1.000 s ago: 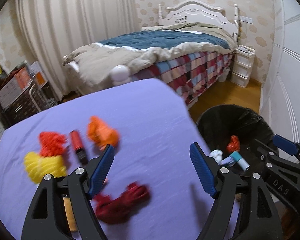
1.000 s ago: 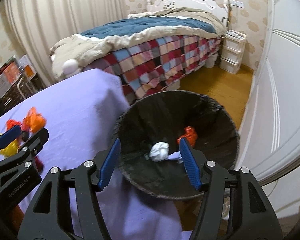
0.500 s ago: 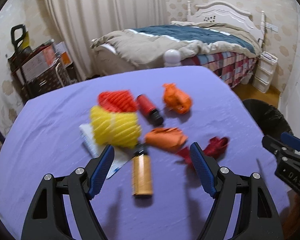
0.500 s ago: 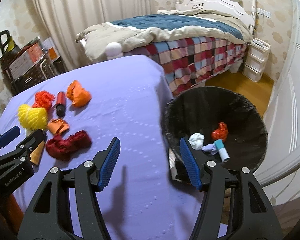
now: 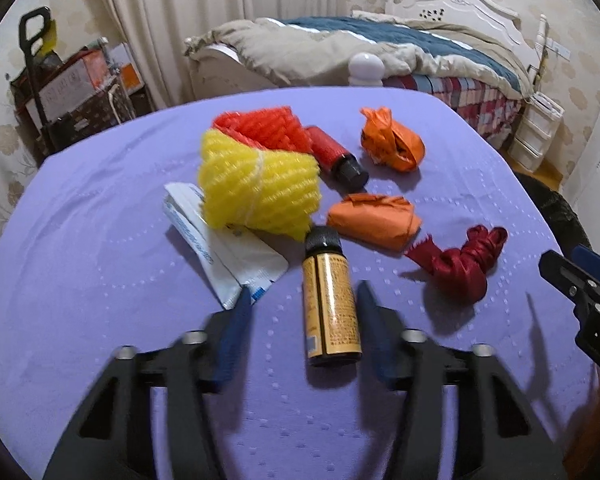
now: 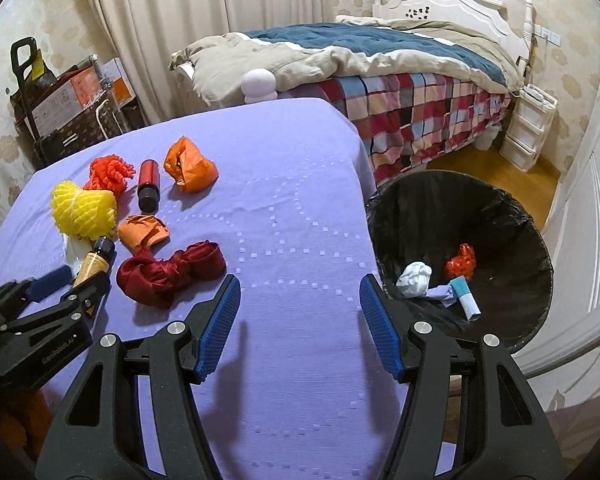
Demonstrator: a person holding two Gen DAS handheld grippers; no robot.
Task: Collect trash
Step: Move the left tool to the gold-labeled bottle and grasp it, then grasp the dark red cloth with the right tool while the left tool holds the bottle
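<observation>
Trash lies on a purple table (image 5: 100, 264): an amber bottle (image 5: 330, 300), a yellow foam net (image 5: 260, 188), a red foam net (image 5: 260, 128), a red bottle (image 5: 334, 154), two orange bags (image 5: 392, 144) (image 5: 374, 220), a dark red bag (image 5: 460, 264) and a white packet (image 5: 224, 252). My left gripper (image 5: 302, 300) is open, its fingers either side of the amber bottle, not touching. My right gripper (image 6: 298, 300) is open and empty above the table's right part, beside the black bin (image 6: 460, 208), which holds some trash.
A bed (image 6: 380, 64) with a checked cover stands behind the table. White drawers (image 6: 528, 136) are by the far wall. A cart with boxes (image 6: 60, 96) stands at the left. The right gripper shows at the right edge of the left wrist view (image 5: 588, 292).
My left gripper has swung from the bin side to the trash pile and dropped low around the amber bottle. My right gripper has pulled back from over the bin to above the table.
</observation>
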